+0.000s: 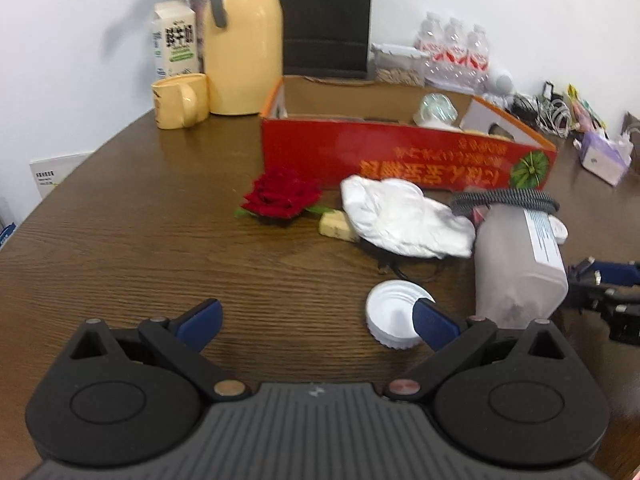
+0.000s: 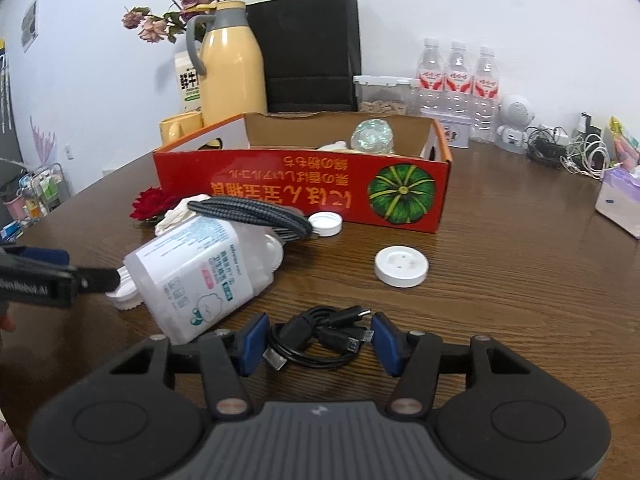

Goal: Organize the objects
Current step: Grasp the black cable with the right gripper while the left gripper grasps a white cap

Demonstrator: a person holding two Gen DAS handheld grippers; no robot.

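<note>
A red cardboard box point(image 1: 400, 156) point(image 2: 280, 184) stands open on the wooden table, with a glass ball point(image 2: 372, 132) inside. In front of it lie a red rose point(image 1: 280, 196), a white cloth point(image 1: 404, 216), a toppled plastic jar point(image 1: 520, 264) point(image 2: 200, 272) with a braided cable point(image 2: 252, 212) on it, and a white lid point(image 1: 394, 314). My left gripper point(image 1: 316, 320) is open, its right finger over the lid. My right gripper point(image 2: 318, 340) is open around a coiled black USB cable point(image 2: 320, 340), pads apart from it.
A yellow thermos point(image 1: 240, 48), yellow mug point(image 1: 180, 100), milk carton point(image 1: 174, 40) and black bag point(image 2: 312, 52) stand behind the box. Water bottles point(image 2: 456, 76), a tangle of chargers point(image 2: 568, 152) and a tissue pack point(image 2: 620, 200) are at right. A white round disc point(image 2: 402, 266) and a small cap point(image 2: 326, 224) lie near the box.
</note>
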